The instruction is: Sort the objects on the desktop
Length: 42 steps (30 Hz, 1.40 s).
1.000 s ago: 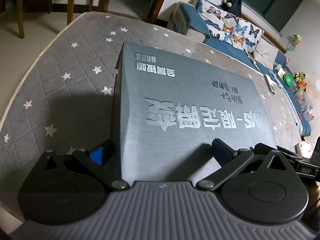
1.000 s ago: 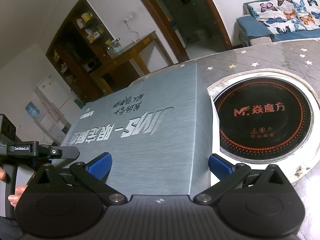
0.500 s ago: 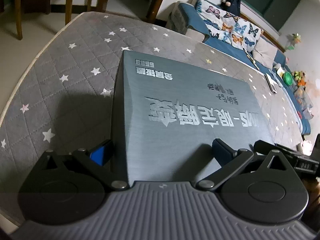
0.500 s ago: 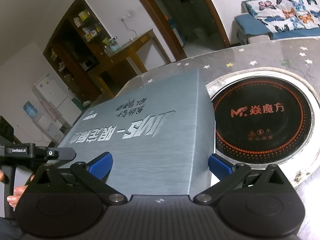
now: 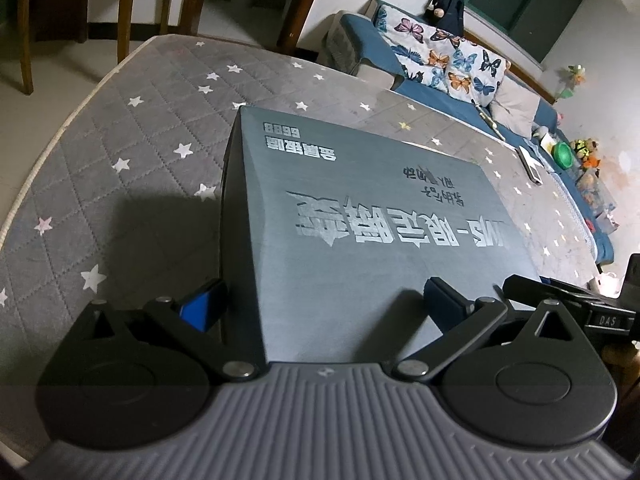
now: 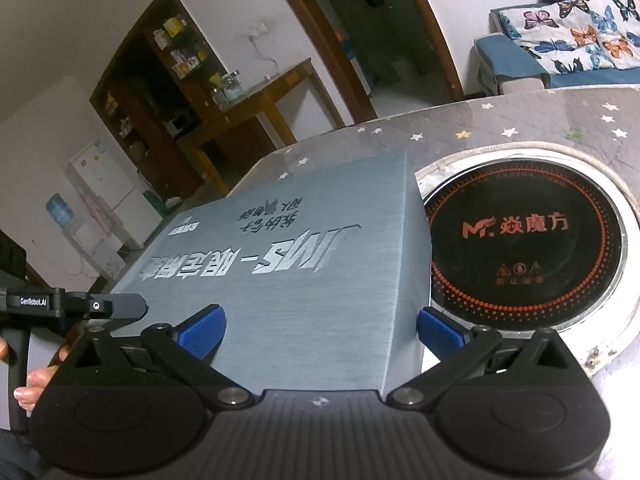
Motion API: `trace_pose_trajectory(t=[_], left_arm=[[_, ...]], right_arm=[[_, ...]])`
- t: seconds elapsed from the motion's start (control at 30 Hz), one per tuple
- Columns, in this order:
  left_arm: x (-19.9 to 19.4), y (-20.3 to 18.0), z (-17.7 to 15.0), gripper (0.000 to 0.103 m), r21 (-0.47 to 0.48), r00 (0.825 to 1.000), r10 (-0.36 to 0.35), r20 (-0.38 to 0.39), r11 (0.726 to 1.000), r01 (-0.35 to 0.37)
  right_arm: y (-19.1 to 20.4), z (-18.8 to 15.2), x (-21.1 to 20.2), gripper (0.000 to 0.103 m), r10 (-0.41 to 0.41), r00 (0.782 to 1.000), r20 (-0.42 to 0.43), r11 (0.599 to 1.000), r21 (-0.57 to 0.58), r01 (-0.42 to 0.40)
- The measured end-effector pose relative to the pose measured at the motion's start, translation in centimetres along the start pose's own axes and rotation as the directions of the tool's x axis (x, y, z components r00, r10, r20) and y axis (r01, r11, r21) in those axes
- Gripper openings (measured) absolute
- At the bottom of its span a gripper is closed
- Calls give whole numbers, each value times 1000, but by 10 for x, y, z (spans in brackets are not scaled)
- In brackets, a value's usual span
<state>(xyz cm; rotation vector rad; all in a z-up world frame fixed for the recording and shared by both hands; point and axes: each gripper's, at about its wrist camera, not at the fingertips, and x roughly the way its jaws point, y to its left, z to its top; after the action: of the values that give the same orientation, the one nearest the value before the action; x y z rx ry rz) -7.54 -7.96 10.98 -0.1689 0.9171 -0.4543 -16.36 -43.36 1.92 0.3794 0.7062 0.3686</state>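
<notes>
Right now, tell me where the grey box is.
The grey box lies flat on the star-patterned table cover, just left of the round cooktop in the right wrist view, with both tools straddling its near corners.

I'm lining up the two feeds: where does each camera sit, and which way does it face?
Left wrist: on the left gripper, looking across the grey box toward the sofa; its fingers straddle the box's corner.
Right wrist: on the right gripper, facing the box, cooktop and shelves; a hand shows lower left.
Shared: the box, star-patterned table, sofa.
</notes>
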Motion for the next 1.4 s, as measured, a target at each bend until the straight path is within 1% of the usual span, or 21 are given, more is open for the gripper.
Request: trace_pose_trajectory(t=[0.1, 0.2, 0.4, 0.53, 0.7, 0.93, 1.13, 1.23, 1.4], left_arm=[[-1, -2, 0, 103, 17, 1000, 4, -1, 1000, -4], [-3, -2, 1, 103, 1, 1000, -1, 1, 1000, 1], [-7, -2, -4, 103, 7, 1000, -9, 11, 1000, 9], [-6, -2, -6, 103, 33, 1000, -2, 20, 999, 2], [-3, 2, -6, 103, 21, 1000, -12, 17, 1000, 12], [0, 18, -10, 103, -31, 997, -61, 37, 998, 62], [1, 21, -5, 103, -45, 996, -76, 38, 996, 77], [1, 26, -4, 103, -71, 995, -89, 41, 993, 92], [-7, 24, -5, 103, -51, 992, -100, 79, 993, 104]], right_arm=[[-2, -1, 0, 103, 7, 1000, -1, 1000, 4, -7], [-5, -1, 2, 103, 15, 1000, -6, 1000, 11, -15], [-6, -2, 1, 103, 19, 1000, -10, 1000, 1, -19], [-6, -2, 3, 103, 20, 1000, -17, 1000, -2, -20], [-3, -3, 2, 103, 18, 1000, -14, 1000, -5, -18], [0, -6, 2, 103, 12, 1000, -3, 1000, -11, -12], [1, -4, -2, 103, 17, 1000, 10, 1000, -19, -16], [5, -4, -4, 103, 13, 1000, 18, 999, -40, -12], [7, -4, -6, 103, 15, 999, 31, 999, -49, -13]])
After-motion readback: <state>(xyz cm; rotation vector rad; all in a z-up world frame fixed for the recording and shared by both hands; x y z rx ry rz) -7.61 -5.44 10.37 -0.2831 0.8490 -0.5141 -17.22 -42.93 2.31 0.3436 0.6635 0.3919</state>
